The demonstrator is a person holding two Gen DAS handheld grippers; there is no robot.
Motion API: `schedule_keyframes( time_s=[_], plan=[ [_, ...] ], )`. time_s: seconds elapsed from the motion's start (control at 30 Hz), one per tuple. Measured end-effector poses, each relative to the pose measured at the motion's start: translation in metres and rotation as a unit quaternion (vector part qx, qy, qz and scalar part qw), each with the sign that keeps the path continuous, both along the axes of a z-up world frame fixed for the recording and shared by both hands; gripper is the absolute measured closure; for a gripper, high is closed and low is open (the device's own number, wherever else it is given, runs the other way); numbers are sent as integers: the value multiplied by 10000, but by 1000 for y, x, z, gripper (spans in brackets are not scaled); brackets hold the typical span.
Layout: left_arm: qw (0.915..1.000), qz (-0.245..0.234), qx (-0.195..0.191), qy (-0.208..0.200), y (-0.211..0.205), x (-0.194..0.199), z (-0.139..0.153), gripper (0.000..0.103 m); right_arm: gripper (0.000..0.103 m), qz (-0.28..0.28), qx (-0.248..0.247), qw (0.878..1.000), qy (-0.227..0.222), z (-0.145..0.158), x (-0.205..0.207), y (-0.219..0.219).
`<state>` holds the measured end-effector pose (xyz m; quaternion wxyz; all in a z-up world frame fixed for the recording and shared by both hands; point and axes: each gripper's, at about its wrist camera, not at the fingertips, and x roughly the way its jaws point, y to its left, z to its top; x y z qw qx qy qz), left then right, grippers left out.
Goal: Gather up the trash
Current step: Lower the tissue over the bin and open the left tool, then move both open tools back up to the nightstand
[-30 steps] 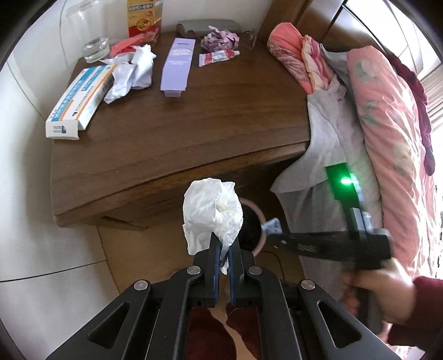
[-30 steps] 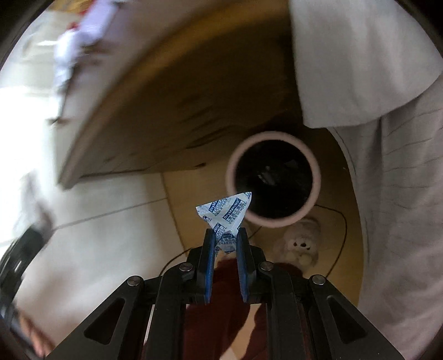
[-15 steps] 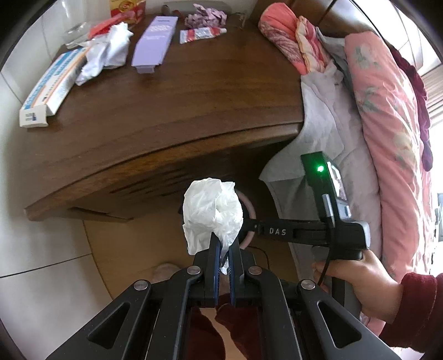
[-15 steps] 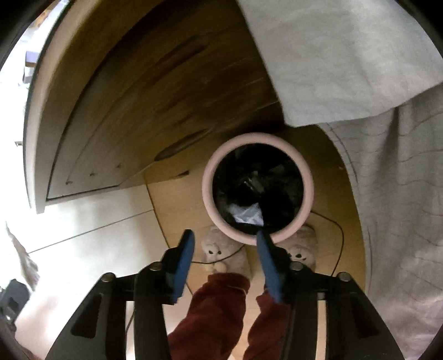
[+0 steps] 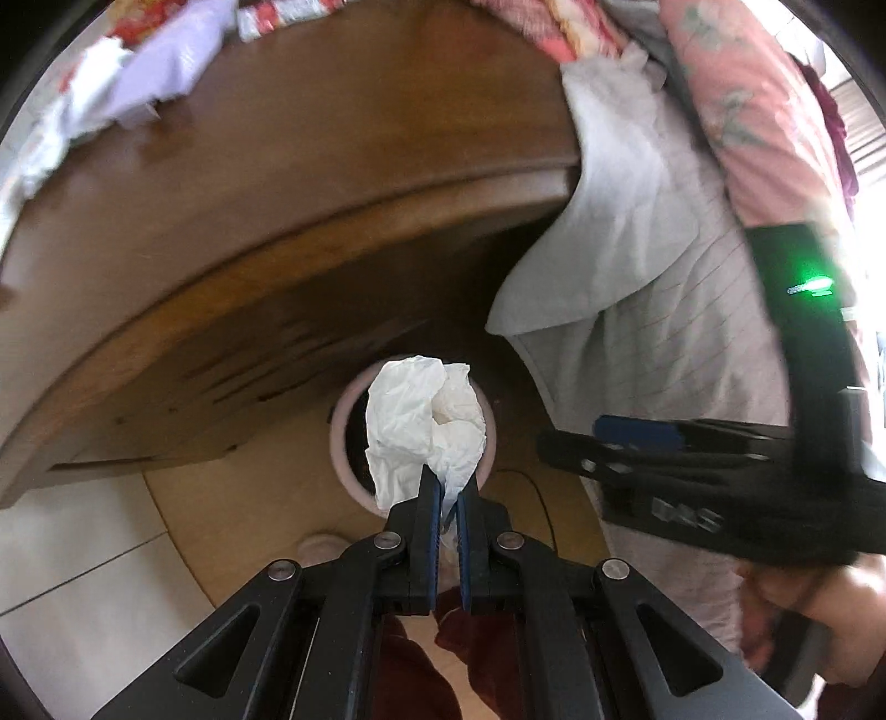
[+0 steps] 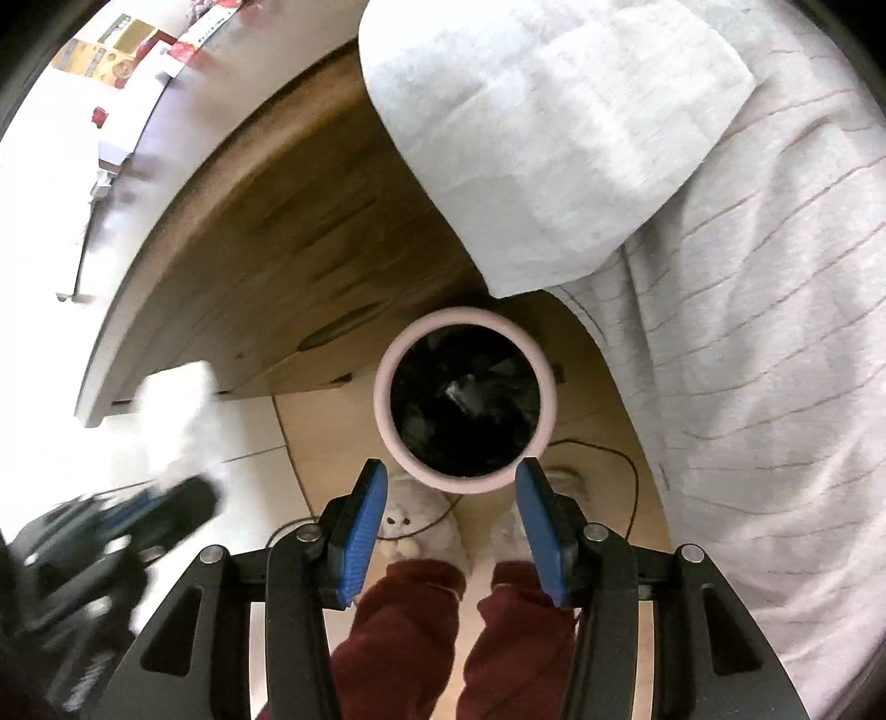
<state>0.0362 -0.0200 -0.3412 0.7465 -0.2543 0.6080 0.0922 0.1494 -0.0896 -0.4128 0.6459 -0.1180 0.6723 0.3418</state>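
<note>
One pink-rimmed waste bin (image 6: 464, 401) stands on the wooden floor below the tabletop (image 5: 288, 183), just beside the hanging grey bedsheet (image 6: 720, 310). Its dark interior holds black liner folds and one pale scrap, a small wrapper (image 6: 459, 390), lying near the bottom.

My left claw (image 5: 448, 498) is clenched on one crumpled white tissue (image 5: 423, 421), which I hold directly above the bin mouth, covering most of the opening in the left wrist view. The pads pinch the tissue's lower edge; the rest stands free above the fingertips.

My right claw (image 6: 451, 498) is released: its two blue pads (image 6: 365, 526) stand apart with nothing between them, the jaws having just been opening. It hangs over the near rim of the bin.

On the tabletop I see blurred litter: a lilac carton (image 5: 166, 72), white crumpled paper (image 5: 83, 105), and a red-and-white tube (image 5: 277, 11). Two plush slippers (image 6: 415, 526) appear on the floor by the bin.
</note>
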Motion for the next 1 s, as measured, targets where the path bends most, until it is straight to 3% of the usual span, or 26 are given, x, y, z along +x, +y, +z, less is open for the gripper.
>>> schedule_keyframes(
  time_s=[0.23, 0.33, 0.37, 0.4, 0.47, 0.7, 0.87, 0.9, 0.97, 1.0],
  plan=[
    [9985, -206, -198, 460, -11, 17, -40, 97, 55, 108, -73, 9998, -157, 14, 10, -11],
    [9969, -216, -282, 700, -15, 20, -51, 84, 55, 10, -42, 9999, -150, 18, 14, -21],
    [9968, -220, -265, 716, -17, 21, -51, 65, 55, -11, -31, 9999, -145, 20, 16, -25],
    [9970, -232, -208, 714, -18, 21, -51, 39, 55, -26, -17, 9999, -139, 21, 17, -27],
    [9978, -256, -17, 612, -21, 20, -46, 14, 55, -57, 20, 9999, -123, 27, 18, -31],
    [9980, -204, 253, 550, -17, 18, -34, 12, 55, -213, 257, 9994, -87, 43, 20, -38],
    [9968, 189, 780, 48, -4, -8, 14, 12, 54, -155, 756, 9969, -174, 85, 19, -27],
    [9943, 350, 1005, -63, 1, -17, 29, 12, 51, -62, 904, 9957, -203, 98, 19, -18],
    [9884, 634, 1369, -149, 12, -29, 51, 10, 30, 132, 1156, 9929, -233, 118, 19, 3],
    [9862, 730, 1474, -162, 16, -33, 57, 5, 28, 241, 1271, 9912, -274, 128, 20, 16]
  ],
)
